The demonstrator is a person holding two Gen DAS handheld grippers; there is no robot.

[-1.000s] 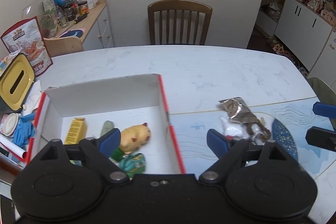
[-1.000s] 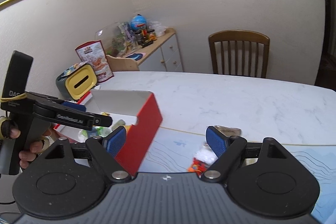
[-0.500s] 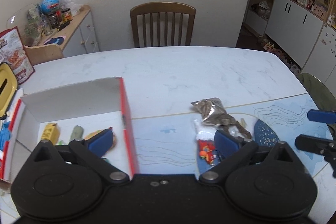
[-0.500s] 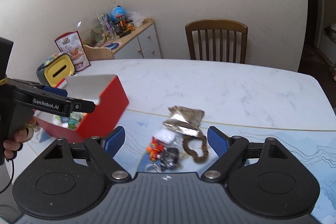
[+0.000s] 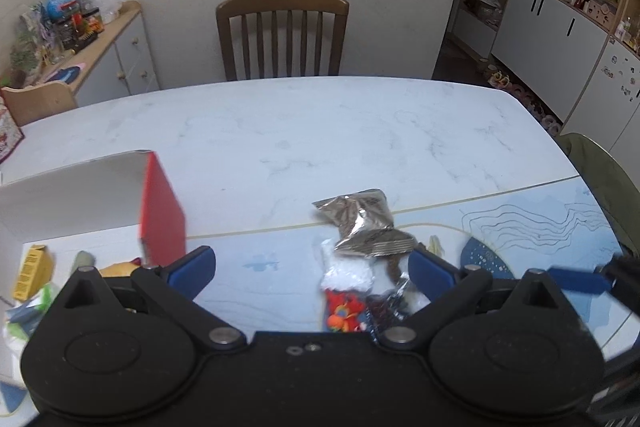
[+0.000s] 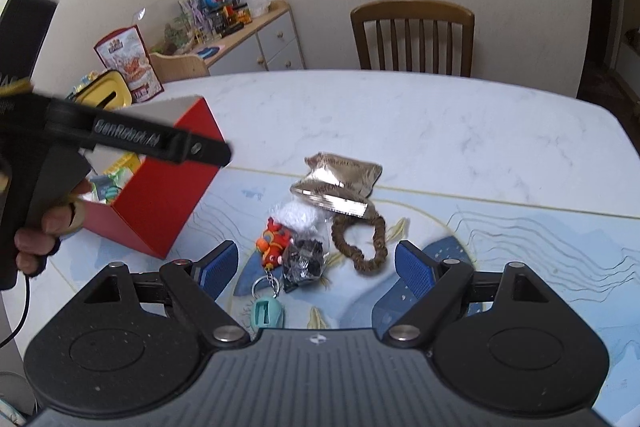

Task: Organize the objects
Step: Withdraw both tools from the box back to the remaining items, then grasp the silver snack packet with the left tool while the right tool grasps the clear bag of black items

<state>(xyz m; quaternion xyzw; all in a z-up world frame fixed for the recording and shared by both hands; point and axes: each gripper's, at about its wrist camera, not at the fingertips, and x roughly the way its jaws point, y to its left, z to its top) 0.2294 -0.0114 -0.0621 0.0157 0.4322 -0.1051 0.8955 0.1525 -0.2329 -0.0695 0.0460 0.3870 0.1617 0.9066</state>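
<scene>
— Both grippers have swung over since a moment ago: the red box [image 5: 162, 211] that sat straight under the left gripper [image 5: 310, 269] is now off to that gripper's left, and the little heap of things has come in between its fingers.

— Is either one holding anything?

— No. The left gripper's blue pads [image 5: 192, 265] stand wide apart with nothing between them but the mat [image 5: 264, 279] below. The right gripper [image 6: 316, 265] is spread just as wide and empty too.

— Where's the heap, then?

— Just ahead of the right gripper's fingertips, lying on the blue patterned mat. Two silver packets [image 6: 340, 181] are farthest from it, one overlapping the other. Nearer, a white crinkly bag [image 6: 298, 215] touches a red and orange toy keychain [image 6: 274, 241], and a dark shiny wrapper [image 6: 304, 259] lies just beside the toy. A brown braided loop [image 6: 360, 241] sits to the right of those, partly under the lower silver packet. Closest to the gripper body is a small teal piece [image 6: 266, 313] on the keychain's ring.

— And the box?

— To the left of the right gripper, open at the top, with a yellow carton [image 5: 30, 269] and some green and yellow bits inside. I cannot make out those bits; they're blurred.

— Who's on the left one?

— A hand [image 6: 40, 227] grips its handle, seen from the right wrist view, in front of the box.
</scene>
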